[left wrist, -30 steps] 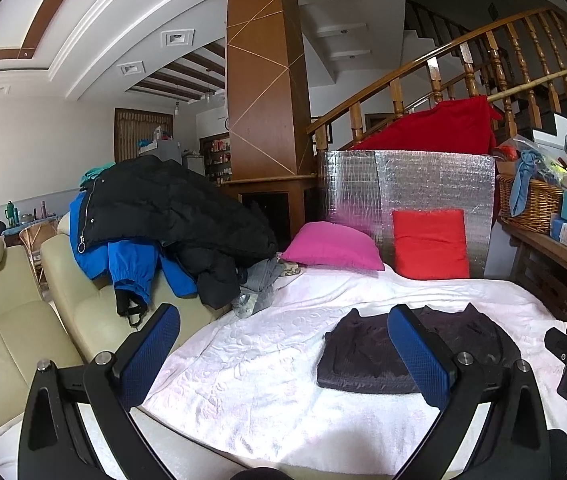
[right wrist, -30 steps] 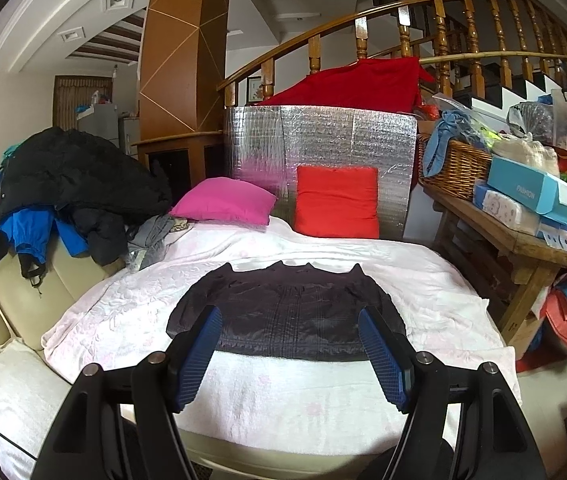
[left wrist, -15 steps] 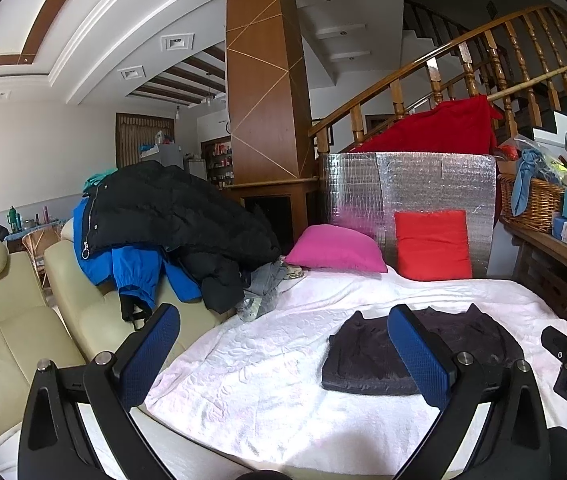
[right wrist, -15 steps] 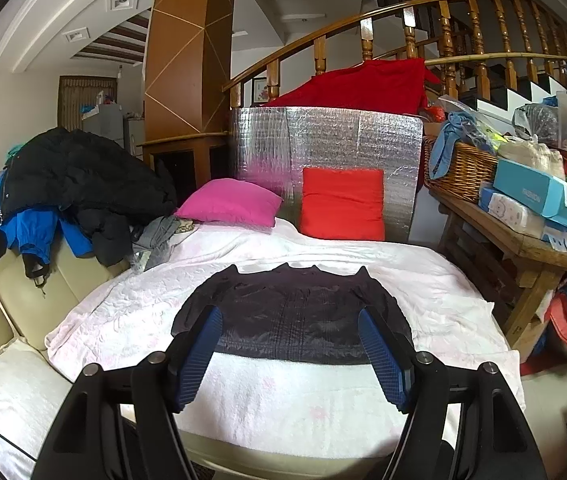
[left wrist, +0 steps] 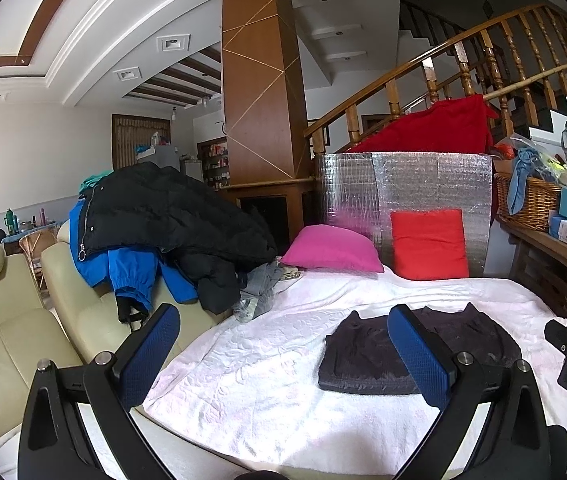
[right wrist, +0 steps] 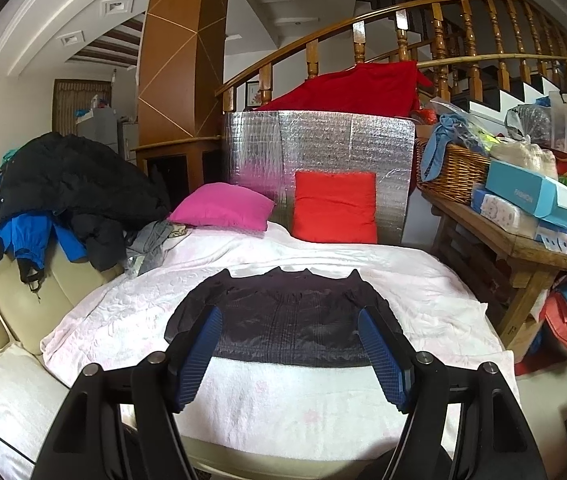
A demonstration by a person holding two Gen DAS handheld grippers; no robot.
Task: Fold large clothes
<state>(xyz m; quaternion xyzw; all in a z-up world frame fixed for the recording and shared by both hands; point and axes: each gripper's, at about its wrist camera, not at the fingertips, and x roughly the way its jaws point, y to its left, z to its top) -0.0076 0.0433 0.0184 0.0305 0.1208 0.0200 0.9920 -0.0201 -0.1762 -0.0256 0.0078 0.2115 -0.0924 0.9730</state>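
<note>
One dark garment lies folded flat on our white bedspread, near its front edge, and both our grippers hang clear of it, left gripper and right gripper spread wide and empty. Our worry: grab a single layer and the fold peels apart, or the slack bedspread drags up with it.

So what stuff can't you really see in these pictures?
- Dark top: its near corners sit behind the right gripper's fingers, right view.
- Clothes pile on the sofa: the black coat covers what lies under it, left view.
- Basket: its contents are mostly hidden by its rim and a blue cloth, right view.
</note>
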